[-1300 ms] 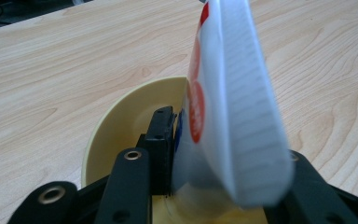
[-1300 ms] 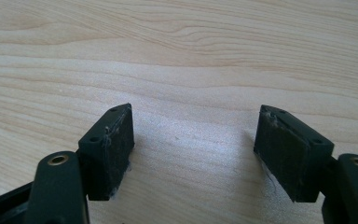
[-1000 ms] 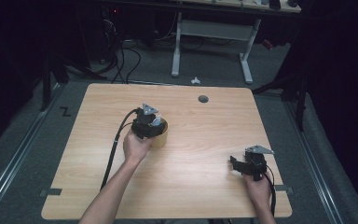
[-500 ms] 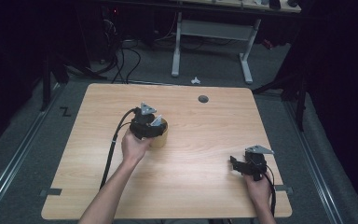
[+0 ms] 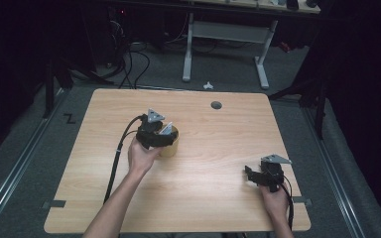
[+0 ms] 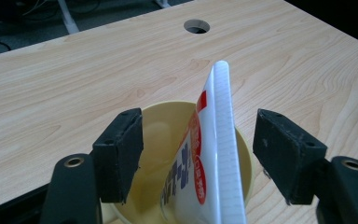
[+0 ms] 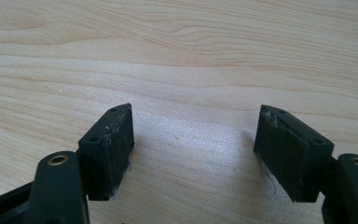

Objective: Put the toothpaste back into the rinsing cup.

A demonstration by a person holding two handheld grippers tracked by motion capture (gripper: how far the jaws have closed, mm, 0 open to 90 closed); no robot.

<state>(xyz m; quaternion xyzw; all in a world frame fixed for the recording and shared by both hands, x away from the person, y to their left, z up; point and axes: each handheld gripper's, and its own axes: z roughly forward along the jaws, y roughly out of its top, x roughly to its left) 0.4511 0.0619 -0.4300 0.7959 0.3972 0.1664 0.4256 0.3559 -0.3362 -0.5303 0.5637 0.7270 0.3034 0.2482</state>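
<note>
- Since a second ago, my left claw point(image 6: 198, 154) has just been opening over the yellow cup point(image 6: 168, 121); its jaws stand apart now, with the white tube point(image 6: 216, 154) between them but touched by neither pad.
- From the high view, my left hand point(image 5: 141, 153) has hardly shifted from the cup's near left side, and my right hand point(image 5: 275, 201) has stayed where it was.
- That tube stands in the cup, leaning, its flat crimped end up and rising above the cup's rim; red and blue print runs down its side.
- In the left claw's own view, one pad sits just outside the cup's rim on one side, and the other pad beyond the rim on the far side of the tube.
- The cup stands upright on the desk point(image 5: 213, 144), left of the desk's middle, and the round cable hole point(image 5: 216, 105) lies beyond the cup, toward the far edge.
- My right claw point(image 7: 193, 154) is well apart from the cup, near the desk's front right corner, held low over bare wood.
- Its jaws are wide, with nothing between them but the desk's grain.
- A black cable point(image 5: 116, 158) trails from the left claw, away from the cup, toward the desk's near edge.
</note>
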